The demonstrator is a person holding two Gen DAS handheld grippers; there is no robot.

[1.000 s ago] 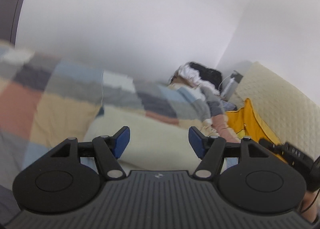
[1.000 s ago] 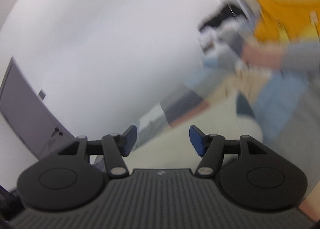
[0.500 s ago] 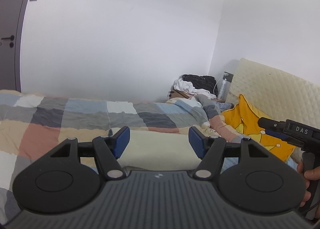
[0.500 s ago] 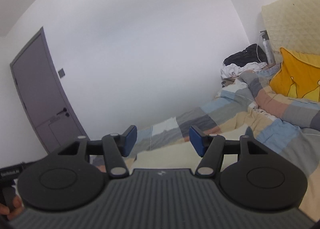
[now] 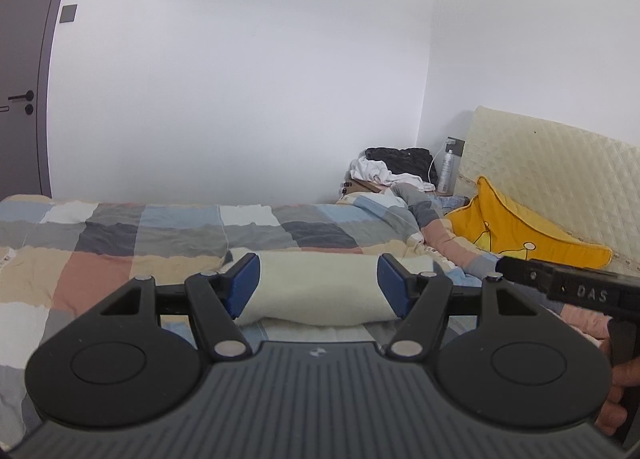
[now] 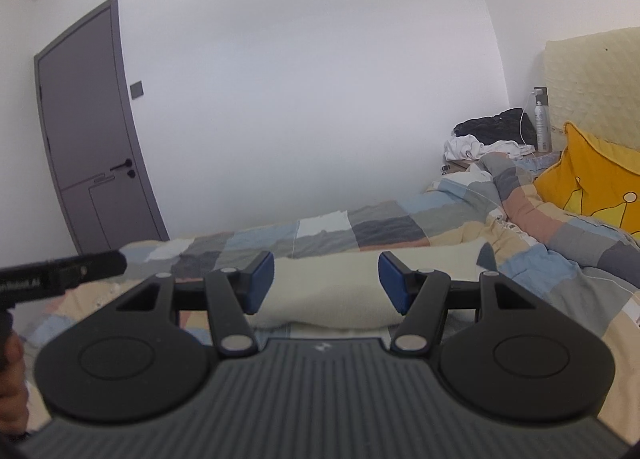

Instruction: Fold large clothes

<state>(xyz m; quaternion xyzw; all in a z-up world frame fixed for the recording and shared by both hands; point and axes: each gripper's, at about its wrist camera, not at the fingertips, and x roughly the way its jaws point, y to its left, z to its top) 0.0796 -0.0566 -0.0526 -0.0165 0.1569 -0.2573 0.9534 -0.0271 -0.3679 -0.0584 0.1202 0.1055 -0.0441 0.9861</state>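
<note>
Both grippers were held above the near edge of the bed, side by side and pointing across it, and neither one held anything. The left gripper had its blue pads wide apart with nothing between them; the cream garment only showed behind the gap. The right gripper was in the same state, its jaws apart and empty.

The cream garment, a thick and soft piece that looked like fleece or knit, lay on the patchwork quilt just in front of both grippers. It already formed a compact, rounded bundle with a folded edge on the near side, so I judged that the fold of this piece was finished or nearly finished, and that this moment was a pause between steps and not a grasp.

At the far corner, a pile of black and white clothes sat beside a spray bottle, near the yellow cushion and the quilted headboard. Those were probably the next pieces.

The next move called either for a last tidy of the bundle, with each gripper taking one end, or for a reach across the bed to the pile. Whether the bundle was even on its far side could not be seen from here.
</note>
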